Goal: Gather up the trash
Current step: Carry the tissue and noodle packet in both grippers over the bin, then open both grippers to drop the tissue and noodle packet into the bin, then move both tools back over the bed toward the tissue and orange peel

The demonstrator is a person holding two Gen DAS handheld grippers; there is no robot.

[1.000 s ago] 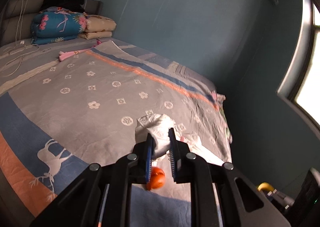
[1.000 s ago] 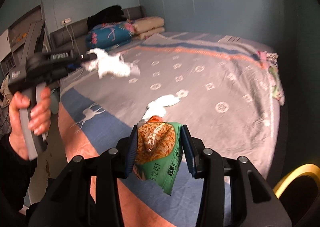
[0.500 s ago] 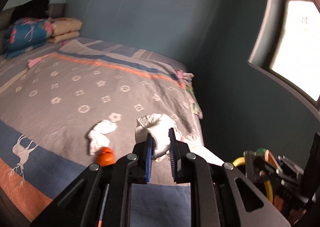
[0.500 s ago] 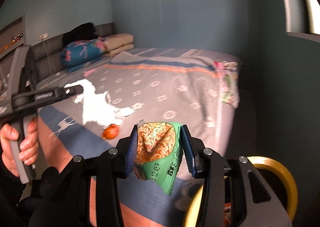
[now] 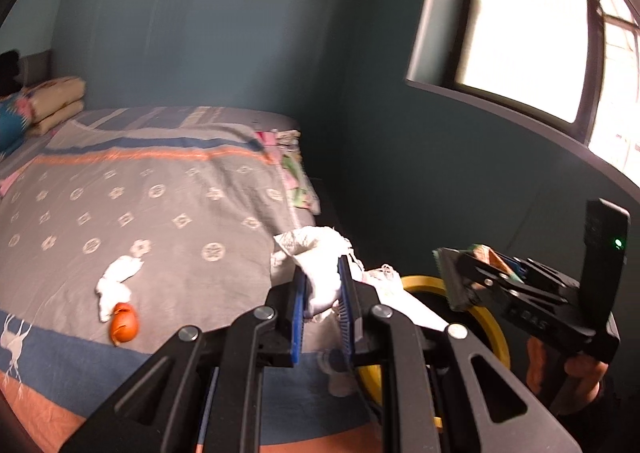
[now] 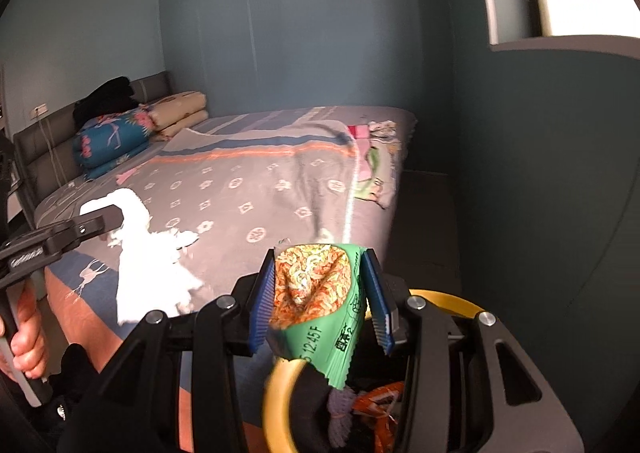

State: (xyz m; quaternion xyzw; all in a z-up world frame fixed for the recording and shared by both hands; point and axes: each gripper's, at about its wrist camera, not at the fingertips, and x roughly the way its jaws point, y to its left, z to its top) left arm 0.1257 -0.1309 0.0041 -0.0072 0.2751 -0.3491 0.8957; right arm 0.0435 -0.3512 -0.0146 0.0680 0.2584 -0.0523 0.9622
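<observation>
I was carrying trash to the yellow-rimmed bin (image 6: 448, 299) beside the bed (image 5: 168, 189). My left gripper (image 5: 322, 307) pinched a white tissue (image 5: 320, 261); my right gripper (image 6: 320, 303) pinched a green noodle wrapper (image 6: 320, 305) above the bin. Next I should let go over it.

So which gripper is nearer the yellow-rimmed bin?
Right. The right gripper holds the green wrapper directly above the bin; the left gripper with tissue is beside it.
</observation>
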